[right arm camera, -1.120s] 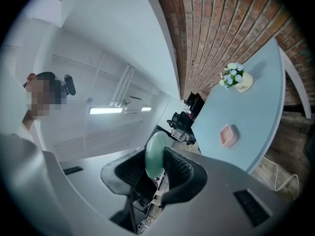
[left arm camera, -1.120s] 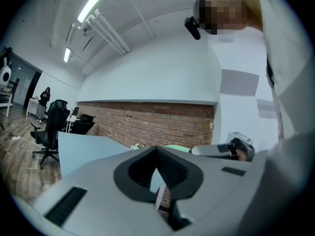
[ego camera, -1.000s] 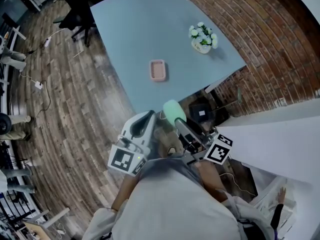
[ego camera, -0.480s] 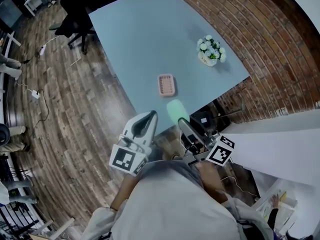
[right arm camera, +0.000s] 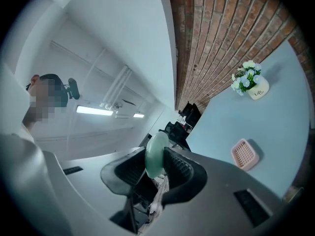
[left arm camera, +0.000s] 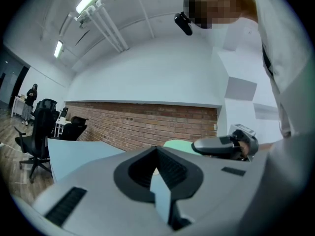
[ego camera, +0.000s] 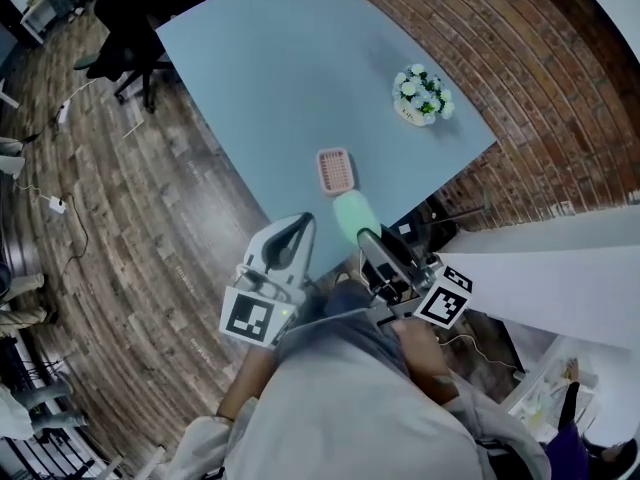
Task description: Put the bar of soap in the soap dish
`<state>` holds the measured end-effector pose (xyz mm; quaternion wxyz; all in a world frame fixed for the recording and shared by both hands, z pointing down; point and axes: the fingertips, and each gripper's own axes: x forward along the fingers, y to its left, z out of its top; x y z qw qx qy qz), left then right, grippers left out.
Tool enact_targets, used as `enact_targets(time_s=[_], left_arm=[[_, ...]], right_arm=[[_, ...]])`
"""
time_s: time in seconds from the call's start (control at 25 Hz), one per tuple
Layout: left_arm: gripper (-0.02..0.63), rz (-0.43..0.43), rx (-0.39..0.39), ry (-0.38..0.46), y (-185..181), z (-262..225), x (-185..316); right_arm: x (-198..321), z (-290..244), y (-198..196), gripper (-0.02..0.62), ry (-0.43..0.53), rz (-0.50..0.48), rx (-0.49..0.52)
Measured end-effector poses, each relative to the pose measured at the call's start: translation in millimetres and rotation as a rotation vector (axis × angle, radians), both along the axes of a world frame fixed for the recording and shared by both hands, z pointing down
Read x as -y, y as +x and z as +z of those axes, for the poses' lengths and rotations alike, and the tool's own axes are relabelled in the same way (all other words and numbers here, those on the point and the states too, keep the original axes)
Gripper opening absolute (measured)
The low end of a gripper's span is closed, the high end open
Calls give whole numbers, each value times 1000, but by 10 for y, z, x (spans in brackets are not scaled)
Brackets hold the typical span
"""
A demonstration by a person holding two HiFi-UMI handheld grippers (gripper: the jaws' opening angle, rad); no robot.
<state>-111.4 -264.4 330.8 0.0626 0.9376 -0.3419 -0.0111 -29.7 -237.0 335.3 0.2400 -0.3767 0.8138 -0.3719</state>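
Observation:
The pale green bar of soap (ego camera: 352,215) stands on edge between the pads of my right gripper (ego camera: 362,230), which is shut on it. It hangs over the near edge of the light blue table (ego camera: 270,78), a short way in front of the pink slotted soap dish (ego camera: 336,171). In the right gripper view the soap (right arm camera: 156,154) sits in the jaws, with the dish (right arm camera: 244,154) ahead at lower right. My left gripper (ego camera: 302,222) hovers beside it at the table edge, shut and holding nothing. In the left gripper view the closed fingers (left arm camera: 170,168) frame the soap (left arm camera: 176,144).
A small white pot of white flowers (ego camera: 420,95) stands near the table's right edge, beside a brick wall (ego camera: 520,78). Wood floor (ego camera: 130,228) lies to the left, with black office chairs (ego camera: 120,18) at the far end. My own body fills the bottom of the head view.
Both grippers have moved forward toward the table. The soap now hangs over the table's near edge, much closer to the pink dish than a second ago.

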Motion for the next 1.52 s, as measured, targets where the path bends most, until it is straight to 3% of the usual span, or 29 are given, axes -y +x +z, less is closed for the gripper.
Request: enact_targets(time_s=[0.44, 1.52], left_arm=[[3, 58, 1, -54, 260, 164, 247], [3, -49, 56, -170, 629, 920, 1129]], right_arm=[[270, 173, 45, 121, -43, 14, -13], [1222, 1022, 379, 121, -173, -70, -67]])
